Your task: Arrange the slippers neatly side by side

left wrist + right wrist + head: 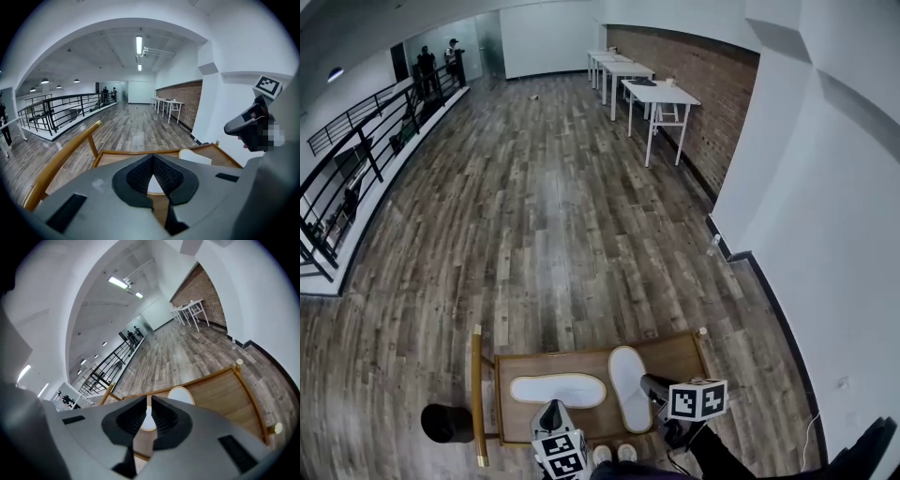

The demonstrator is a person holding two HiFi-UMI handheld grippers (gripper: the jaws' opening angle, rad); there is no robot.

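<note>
Hovering over the wooden surface (673, 354), where the left slipper (558, 389) is lying crosswise and the right slipper (627, 380) lengthwise, the clenched left tool (152, 161) and slightly parted right tool (149, 401), both empty, are risking shoving one off its edge.

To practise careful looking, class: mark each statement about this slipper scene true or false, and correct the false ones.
1. A crosswise slipper and a lengthwise slipper, both white, rest on the wooden tray. True.
2. The two slippers lie parallel, side by side. False: they sit at roughly a right angle to each other.
3. The left tool is gripping a slipper. False: its jaws are together with nothing between them.
4. White tables stand along the brick wall. True.
5. The right tool has its jaws slightly apart and empty. True.
</note>
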